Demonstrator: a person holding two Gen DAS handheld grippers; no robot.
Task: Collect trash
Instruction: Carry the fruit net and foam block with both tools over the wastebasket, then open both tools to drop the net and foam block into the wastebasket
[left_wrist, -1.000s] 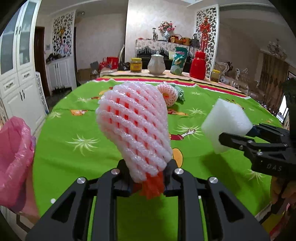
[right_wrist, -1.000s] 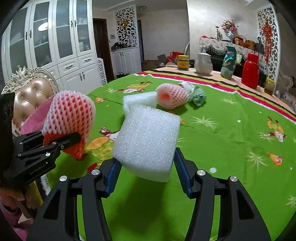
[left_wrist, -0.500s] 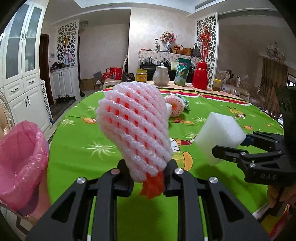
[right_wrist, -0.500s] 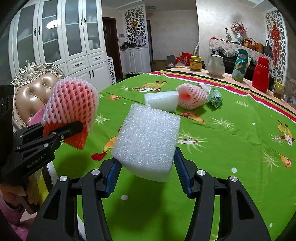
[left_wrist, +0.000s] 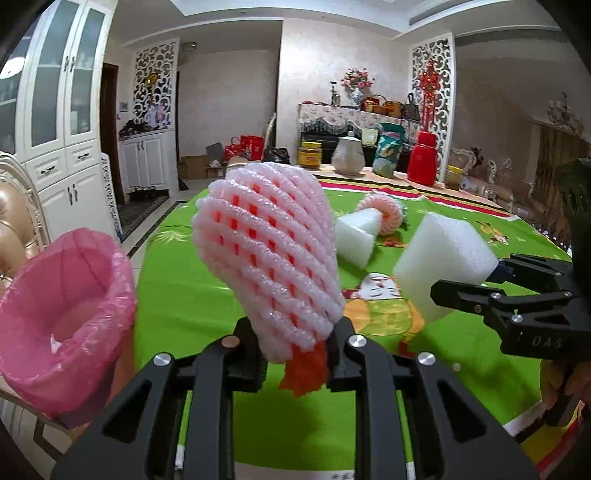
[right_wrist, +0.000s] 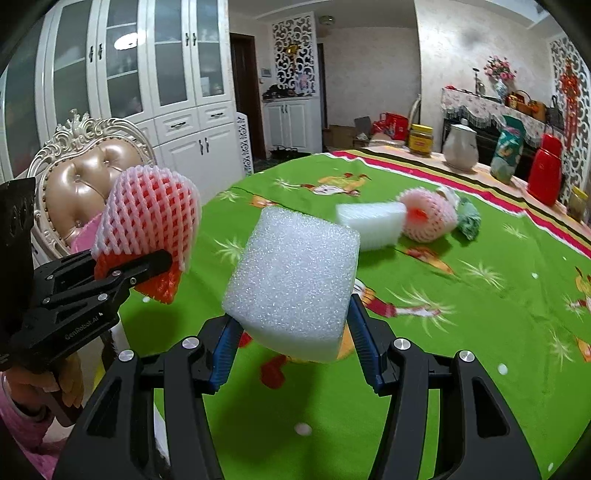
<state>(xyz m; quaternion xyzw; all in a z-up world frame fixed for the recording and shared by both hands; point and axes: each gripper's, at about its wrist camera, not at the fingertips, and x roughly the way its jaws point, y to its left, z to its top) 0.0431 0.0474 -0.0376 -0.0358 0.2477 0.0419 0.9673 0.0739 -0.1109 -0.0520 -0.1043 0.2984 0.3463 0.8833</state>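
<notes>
My left gripper (left_wrist: 299, 354) has its fingers squeezed tight on the bottom of a pink foam net (left_wrist: 269, 254) with orange inside. My right gripper (right_wrist: 291, 350) has its blue fingers (right_wrist: 225, 347) about halfway apart, pressed on both sides of a white foam block (right_wrist: 295, 280). Both things are up in the air over the green tablecloth (right_wrist: 480, 332), which has cartoon pictures on it. Farther back on the cloth lie another white foam piece (right_wrist: 369, 225), another pink net (right_wrist: 430, 218) and a green crumpled thing (right_wrist: 469, 221), close together. A pink trash bag (left_wrist: 62, 317) stands open just off the cloth's left edge. Behind it are a fancy chair (right_wrist: 85, 173) and tall white cupboards (right_wrist: 147, 85).
</notes>
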